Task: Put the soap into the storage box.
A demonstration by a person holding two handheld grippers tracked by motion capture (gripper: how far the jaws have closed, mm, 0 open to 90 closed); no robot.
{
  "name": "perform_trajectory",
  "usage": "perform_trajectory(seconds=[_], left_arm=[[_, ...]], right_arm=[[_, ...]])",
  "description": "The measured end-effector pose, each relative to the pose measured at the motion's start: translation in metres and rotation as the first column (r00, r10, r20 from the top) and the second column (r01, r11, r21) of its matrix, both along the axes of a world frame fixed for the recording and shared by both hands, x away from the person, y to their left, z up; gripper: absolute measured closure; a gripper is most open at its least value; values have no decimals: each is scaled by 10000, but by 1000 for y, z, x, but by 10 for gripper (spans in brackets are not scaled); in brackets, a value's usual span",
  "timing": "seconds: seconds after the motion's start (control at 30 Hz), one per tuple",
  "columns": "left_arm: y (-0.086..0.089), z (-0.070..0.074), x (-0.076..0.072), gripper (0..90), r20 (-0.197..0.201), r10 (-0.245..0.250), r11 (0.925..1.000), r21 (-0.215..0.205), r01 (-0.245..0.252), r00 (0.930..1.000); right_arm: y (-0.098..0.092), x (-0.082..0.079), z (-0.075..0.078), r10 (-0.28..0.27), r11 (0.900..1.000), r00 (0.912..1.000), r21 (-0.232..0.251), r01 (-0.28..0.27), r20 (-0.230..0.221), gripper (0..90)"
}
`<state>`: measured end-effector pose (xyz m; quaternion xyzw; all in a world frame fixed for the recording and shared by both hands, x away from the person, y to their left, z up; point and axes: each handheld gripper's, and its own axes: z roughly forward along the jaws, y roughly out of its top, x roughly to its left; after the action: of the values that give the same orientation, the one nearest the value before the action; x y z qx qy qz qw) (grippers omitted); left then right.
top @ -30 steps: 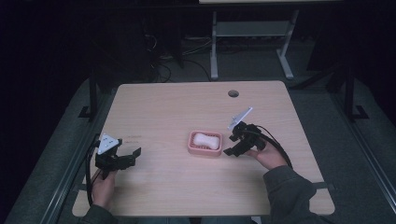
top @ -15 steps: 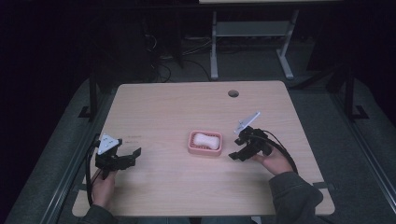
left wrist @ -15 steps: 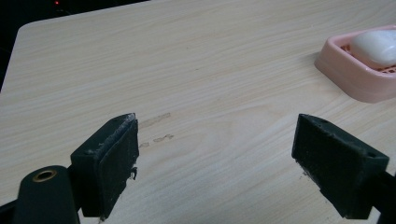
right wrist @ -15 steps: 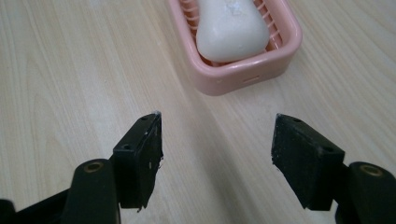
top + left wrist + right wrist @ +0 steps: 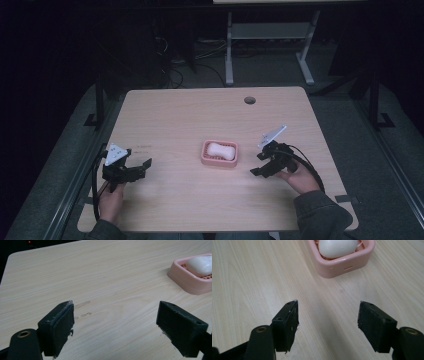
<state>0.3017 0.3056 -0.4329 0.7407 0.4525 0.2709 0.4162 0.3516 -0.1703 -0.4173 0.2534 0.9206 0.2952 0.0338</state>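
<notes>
Dim room, dark floor, cables and a metal desk frame behind; pale wooden table (image 5: 190, 120) in front, with a round hole (image 5: 249, 100) near its far edge.

Item 1: pink soap dish (image 5: 219, 153), near the middle of the table, flat on the wood. Rigid plastic by the look of it, with a raised rim and a slatted floor. Likely light enough to slide if nudged.

Item 2: white soap bar (image 5: 221, 149), lying inside the soap dish, rounded and smooth. Judged hard but slippery, with a curved top that offers poor purchase. The best hold looks to be across its narrow waist, pads square on the two long sides, low enough to clear the dish rim.

Item 3: right gripper (image 5: 260, 164), just right of the soap dish, apart from it, pointing towards it. Its jaws have just been opening and stand wide, nothing between them; in the right gripper view the dish (image 5: 347, 257) and soap (image 5: 337, 247) lie ahead.

Item 4: left gripper (image 5: 141, 167), well left of the soap dish, low over bare wood. Jaws spread wide and empty; a faint smudge (image 5: 82, 305) marks the wood ahead.
</notes>
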Motion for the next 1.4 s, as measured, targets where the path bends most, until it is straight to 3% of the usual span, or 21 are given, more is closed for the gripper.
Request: perform_trajectory(seconds=[1.4], left_arm=[[-4,0,-1,142,9,-189,9998,-58,189,9998]], right_arm=[[-46,-43,-22,-933,9945,9954,449,942,-222,321]])
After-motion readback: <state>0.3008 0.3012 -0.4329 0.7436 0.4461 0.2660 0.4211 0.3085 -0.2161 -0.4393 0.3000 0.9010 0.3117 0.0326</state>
